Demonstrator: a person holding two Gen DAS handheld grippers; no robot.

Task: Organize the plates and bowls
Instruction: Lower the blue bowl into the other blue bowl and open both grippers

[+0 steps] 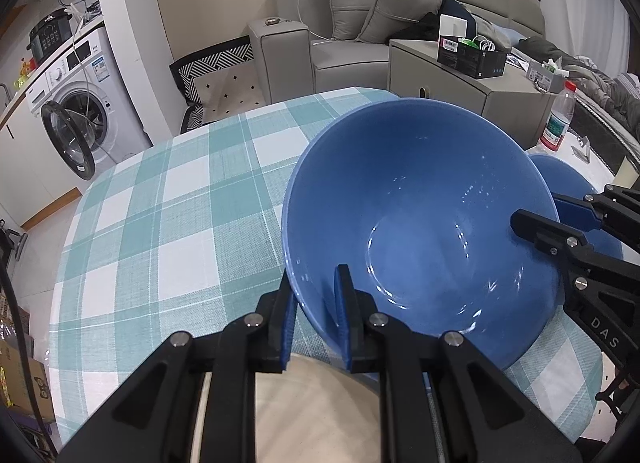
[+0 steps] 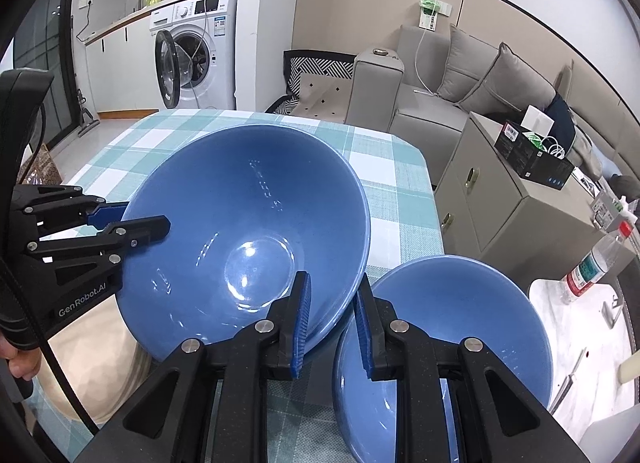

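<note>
- "GenRobot.AI" is printed in white on the black body of the left tongs [image 2: 138, 233], as seen from the right wrist view.
- "DAS" is printed in pale letters on the black arm of the right tongs [image 1: 540, 219], as seen from the left wrist view; the lettering is cut off at the frame edge.
- A green-and-white label is carried by the bottle [image 1: 557, 119], but its print cannot be read.
- Labels are borne by the washer [image 2: 200, 55] and the black box [image 2: 534, 155]; their text is too small to be read.
</note>
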